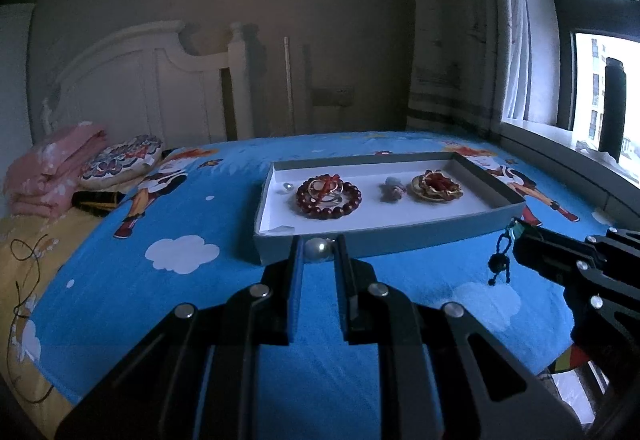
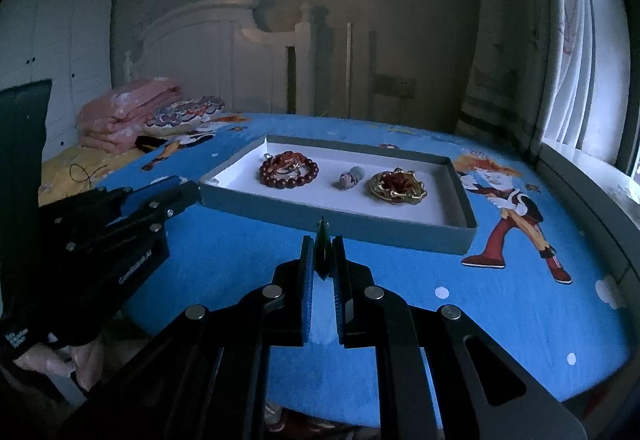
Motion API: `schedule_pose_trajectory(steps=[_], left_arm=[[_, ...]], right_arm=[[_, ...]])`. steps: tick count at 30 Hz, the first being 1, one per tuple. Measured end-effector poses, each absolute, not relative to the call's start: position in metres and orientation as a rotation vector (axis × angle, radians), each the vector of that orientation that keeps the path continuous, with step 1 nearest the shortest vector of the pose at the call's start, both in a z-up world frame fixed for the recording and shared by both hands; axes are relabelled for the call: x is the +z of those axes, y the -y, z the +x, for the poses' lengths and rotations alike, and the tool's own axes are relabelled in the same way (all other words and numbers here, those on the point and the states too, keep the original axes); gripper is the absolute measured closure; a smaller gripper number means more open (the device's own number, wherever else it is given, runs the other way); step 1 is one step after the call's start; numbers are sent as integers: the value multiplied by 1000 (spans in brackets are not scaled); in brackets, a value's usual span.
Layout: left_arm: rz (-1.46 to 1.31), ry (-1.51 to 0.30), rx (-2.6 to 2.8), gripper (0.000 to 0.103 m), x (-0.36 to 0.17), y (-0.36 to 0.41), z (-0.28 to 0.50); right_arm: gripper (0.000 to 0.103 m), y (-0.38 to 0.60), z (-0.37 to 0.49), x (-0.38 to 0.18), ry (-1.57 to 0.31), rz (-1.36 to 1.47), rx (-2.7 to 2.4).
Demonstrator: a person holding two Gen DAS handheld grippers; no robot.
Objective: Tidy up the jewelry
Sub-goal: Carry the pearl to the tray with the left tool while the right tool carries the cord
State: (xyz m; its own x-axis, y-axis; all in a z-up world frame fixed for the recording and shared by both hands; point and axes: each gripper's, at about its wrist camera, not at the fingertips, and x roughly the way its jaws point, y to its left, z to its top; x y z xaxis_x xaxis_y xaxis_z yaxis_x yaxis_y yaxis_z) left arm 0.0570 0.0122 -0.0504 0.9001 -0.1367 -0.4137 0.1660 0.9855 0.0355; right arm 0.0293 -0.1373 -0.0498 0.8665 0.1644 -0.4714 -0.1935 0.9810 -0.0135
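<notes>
Left gripper (image 1: 319, 250) pinching a pearl (image 1: 318, 250) just before the tray (image 1: 384, 240), right gripper (image 2: 323, 254) clamped on a green pendant (image 2: 322, 244) — beads (image 1: 329, 195), gold brooch (image 1: 437, 185) inside tray

Bed with blue cartoon sheet (image 1: 224, 280), grey tray (image 1: 360, 244), folded pink blanket (image 1: 52, 171), patterned cushion (image 1: 120, 159).

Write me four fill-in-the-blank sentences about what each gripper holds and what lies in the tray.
1. The left gripper is shut on a ____.
2. The right gripper is shut on a ____ pendant.
3. The red bead bracelet lies inside the ____.
4. In the tray, the gold piece lies nearer the ____ than the bracelet does.

Missing words: pearl; green; tray; window
</notes>
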Motion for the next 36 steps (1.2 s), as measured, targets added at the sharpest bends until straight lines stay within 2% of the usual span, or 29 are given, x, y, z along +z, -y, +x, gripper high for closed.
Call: schedule_pose_trajectory(steps=[23,36], left_arm=[[47,-464,-141,88,-36,-14,81],[46,-463,-142,88,-6,-3,121]], right_arm=[[93,132,57,-32,-454,-60,178],[93,143,99,-12,-442,-14,156]])
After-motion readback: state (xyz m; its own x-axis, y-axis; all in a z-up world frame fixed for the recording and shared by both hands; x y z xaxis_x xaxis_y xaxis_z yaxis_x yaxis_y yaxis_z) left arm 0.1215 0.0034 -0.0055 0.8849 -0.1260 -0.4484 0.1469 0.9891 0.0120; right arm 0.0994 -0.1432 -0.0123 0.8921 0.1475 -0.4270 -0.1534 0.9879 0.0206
